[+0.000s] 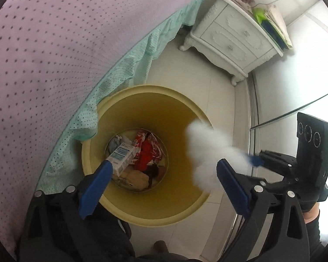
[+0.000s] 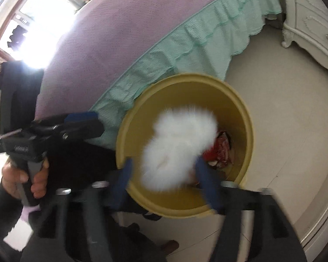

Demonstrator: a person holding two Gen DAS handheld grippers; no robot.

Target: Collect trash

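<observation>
A yellow trash bin (image 1: 185,198) stands on the floor beside the bed; it also shows in the right wrist view (image 2: 240,118). Inside lie a blue-and-white carton (image 1: 122,159), red wrappers (image 1: 146,152) and other scraps. My left gripper (image 1: 164,183) is open and empty above the bin mouth. A white fluffy wad (image 2: 177,148) hangs over the bin between my right gripper's (image 2: 164,174) blurred fingers, which stand apart around it. In the left wrist view the wad (image 1: 207,150) sits at the right gripper's blue tip (image 1: 254,160).
A bed with purple dotted cover (image 1: 54,54) and green frill (image 1: 124,65) borders the bin on the left. A white nightstand (image 1: 234,41) with books stands beyond. Pale tiled floor (image 2: 284,109) lies to the right.
</observation>
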